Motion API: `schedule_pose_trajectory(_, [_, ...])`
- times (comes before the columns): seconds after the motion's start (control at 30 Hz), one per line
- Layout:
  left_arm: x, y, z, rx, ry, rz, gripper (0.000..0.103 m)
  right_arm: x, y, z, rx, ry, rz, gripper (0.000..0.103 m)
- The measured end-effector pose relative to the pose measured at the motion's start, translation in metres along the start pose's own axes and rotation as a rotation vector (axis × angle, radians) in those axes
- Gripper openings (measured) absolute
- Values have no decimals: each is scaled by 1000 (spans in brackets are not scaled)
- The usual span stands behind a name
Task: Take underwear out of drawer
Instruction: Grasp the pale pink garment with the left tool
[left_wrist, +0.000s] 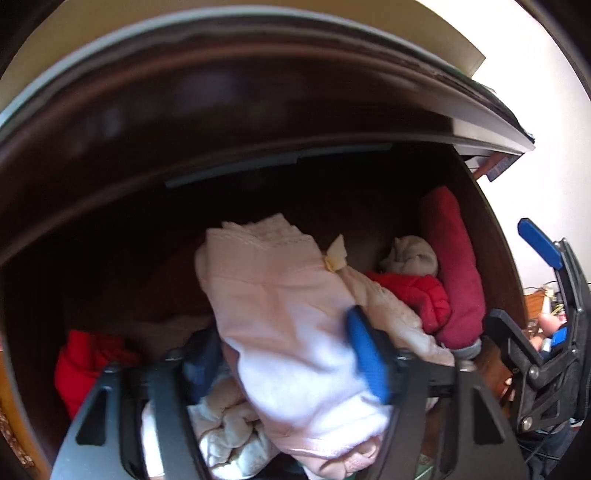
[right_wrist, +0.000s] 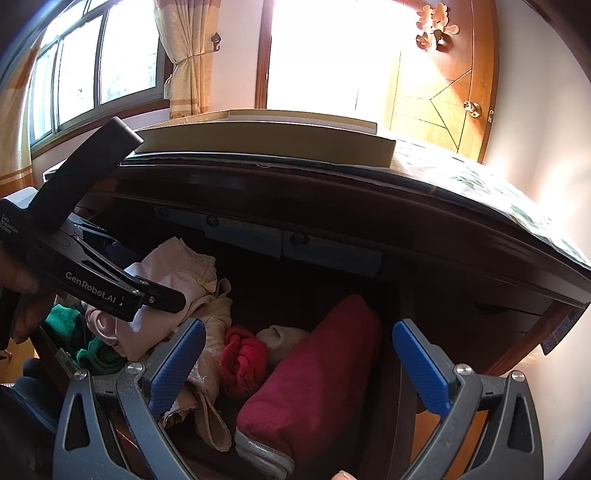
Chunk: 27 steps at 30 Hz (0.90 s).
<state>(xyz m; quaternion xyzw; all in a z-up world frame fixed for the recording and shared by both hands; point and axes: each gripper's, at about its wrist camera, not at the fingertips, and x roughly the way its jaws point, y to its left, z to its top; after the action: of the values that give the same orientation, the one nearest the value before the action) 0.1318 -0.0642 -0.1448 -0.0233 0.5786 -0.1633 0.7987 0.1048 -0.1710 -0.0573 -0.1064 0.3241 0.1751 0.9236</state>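
Left gripper (left_wrist: 291, 354) around pink underwear (left_wrist: 280, 295)

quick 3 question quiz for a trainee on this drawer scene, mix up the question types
1. True or false: the left tongs have the pale pink underwear between their pads.
2. Which item lies nearest the drawer's right wall? A) dark red folded cloth B) green cloth C) bright red garment
3. Fill in: the right tongs are ____ and hold nothing.

Key
1. True: the blue pads sit on either side of the bunched pink fabric.
2. A
3. open
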Motion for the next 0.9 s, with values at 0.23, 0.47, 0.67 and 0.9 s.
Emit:
schedule_pose_trajectory(0.23, [-11, 5, -12, -28, -54, -114, 21, 4, -6, 2, 37, 35, 24, 103])
schedule_pose_trajectory(0.47, [-38, 3, -21, -10, -181, -90, 20, 12, -4, 6, 62, 102, -25, 103])
schedule_pose_trajectory(0.67, [-67, 8, -35, -20, -266, -97, 20, 19, -9, 9, 78, 174, -60, 103])
schedule_pose_trajectory(0.9, [-69, 10, -32, 17, -312, -94, 20, 29, -7, 15, 80, 273, -8, 98])
